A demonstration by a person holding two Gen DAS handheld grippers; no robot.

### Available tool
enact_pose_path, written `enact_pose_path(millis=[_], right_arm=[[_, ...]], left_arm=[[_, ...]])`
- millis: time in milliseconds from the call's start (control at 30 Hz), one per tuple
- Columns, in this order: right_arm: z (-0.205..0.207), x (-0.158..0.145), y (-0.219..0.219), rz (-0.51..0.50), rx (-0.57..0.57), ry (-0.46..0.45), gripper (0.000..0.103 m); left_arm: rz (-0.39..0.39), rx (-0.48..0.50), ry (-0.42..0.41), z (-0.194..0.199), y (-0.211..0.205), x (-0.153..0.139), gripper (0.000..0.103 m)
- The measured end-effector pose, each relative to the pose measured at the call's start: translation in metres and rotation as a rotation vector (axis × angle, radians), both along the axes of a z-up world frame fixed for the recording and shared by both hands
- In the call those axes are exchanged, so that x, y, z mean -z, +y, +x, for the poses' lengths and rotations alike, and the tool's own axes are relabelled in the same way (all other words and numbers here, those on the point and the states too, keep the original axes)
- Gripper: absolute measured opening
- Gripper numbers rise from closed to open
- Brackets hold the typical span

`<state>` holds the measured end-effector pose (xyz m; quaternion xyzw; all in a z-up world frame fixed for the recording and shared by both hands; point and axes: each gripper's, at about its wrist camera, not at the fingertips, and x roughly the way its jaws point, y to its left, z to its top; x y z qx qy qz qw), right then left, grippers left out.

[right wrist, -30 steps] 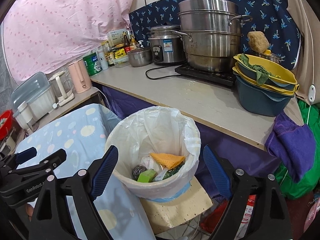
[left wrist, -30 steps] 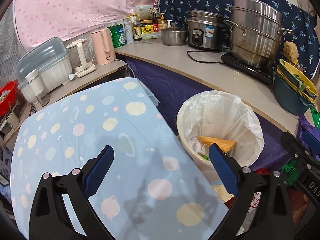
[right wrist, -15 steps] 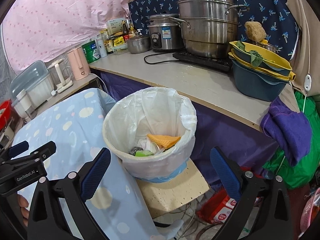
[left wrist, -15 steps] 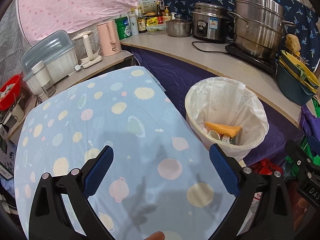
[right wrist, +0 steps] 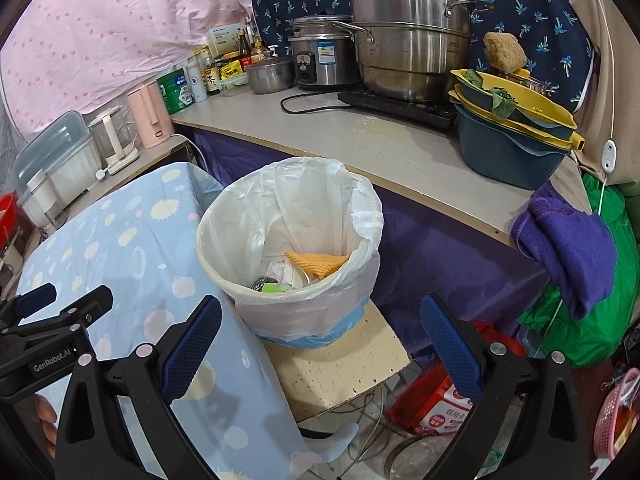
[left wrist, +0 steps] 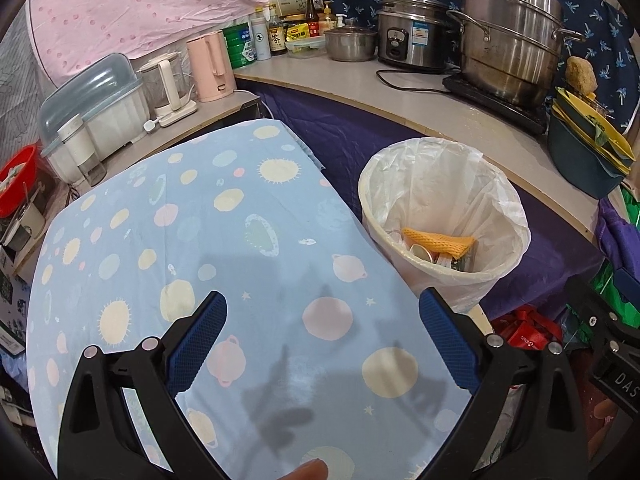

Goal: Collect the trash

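A white trash bin (left wrist: 440, 184) lined with a clear bag stands on a stool to the right of the table; it also shows in the right wrist view (right wrist: 288, 216). Inside lie an orange cloth (right wrist: 316, 262), a steel scrubber (right wrist: 264, 282), a green scrap and white wrappers. My left gripper (left wrist: 322, 338) is open and empty above the blue planet-patterned tablecloth (left wrist: 180, 240). My right gripper (right wrist: 320, 338) is open and empty, in front of the bin and above the stool (right wrist: 340, 368). The left gripper's body shows at the left of the right wrist view.
A counter (right wrist: 360, 136) behind the bin carries steel pots (right wrist: 408, 32), a rice cooker, bottles, kettles and stacked basins (right wrist: 512, 128). A purple cloth (right wrist: 568, 240) hangs off its edge. Red packaging (right wrist: 440, 404) and green bags lie on the floor at right.
Both grippers have pulled back and up from the bin, which now looks smaller and farther. More of the tablecloth and the stool show. Both jaws stay open.
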<state>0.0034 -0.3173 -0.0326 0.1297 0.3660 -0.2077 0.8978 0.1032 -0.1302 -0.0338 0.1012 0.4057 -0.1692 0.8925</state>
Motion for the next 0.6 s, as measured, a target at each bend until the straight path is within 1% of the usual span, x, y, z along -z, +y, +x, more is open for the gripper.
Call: enact_pose_path(millis=[167,367,600], right_arm=[[0.004,-0.003,-0.002,0.003,-0.002,0.009,0.096],[0.018,-0.014,-0.005,0.007,-0.015,0.040,0.096],[0.031,-0.024,-0.003,-0.011,-0.031,0.050,0.096]], left_arm=[[0.001,-0.006,0.008,0.002,-0.003,-0.006,0.093],[0.024,0.020,0.015,0.006,-0.014,-0.012,0.093],[0.046,0.035,0.024,0.018,-0.027,-0.014,0.093]])
